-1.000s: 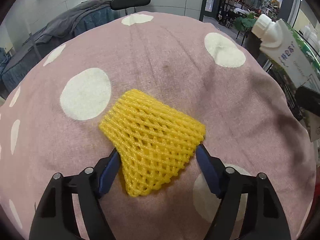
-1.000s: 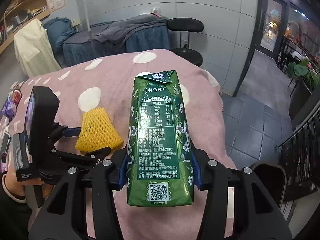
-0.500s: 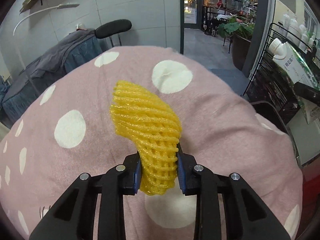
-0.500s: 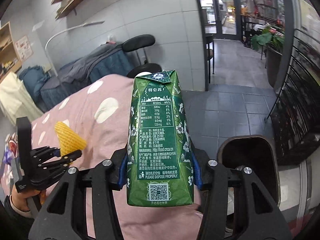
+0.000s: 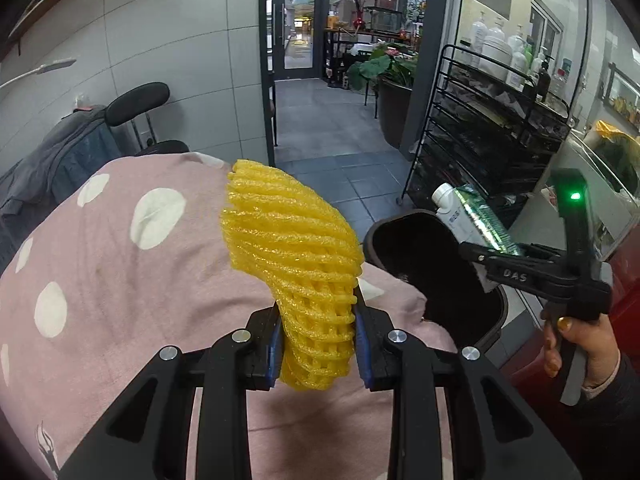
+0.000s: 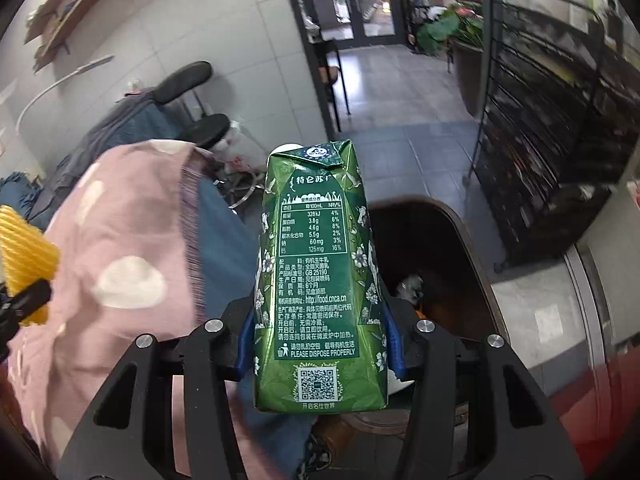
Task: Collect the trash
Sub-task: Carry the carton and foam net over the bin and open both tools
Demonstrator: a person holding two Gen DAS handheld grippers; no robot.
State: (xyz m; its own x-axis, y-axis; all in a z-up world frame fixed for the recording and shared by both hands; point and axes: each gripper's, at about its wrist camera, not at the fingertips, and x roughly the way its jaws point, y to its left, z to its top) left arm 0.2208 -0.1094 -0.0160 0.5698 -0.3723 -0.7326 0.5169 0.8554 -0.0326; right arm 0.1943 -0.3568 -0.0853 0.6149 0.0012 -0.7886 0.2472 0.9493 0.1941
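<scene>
Left wrist view: left gripper (image 5: 316,344) clamps yellow foam net (image 5: 292,248); right gripper (image 6: 320,340) clamps milk carton (image 6: 316,272) above black bin (image 5: 420,264).

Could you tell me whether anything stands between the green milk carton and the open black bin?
Nothing visible does. The right gripper holds the milk carton over the edge of the black bin, whose mouth is open below it.
</scene>
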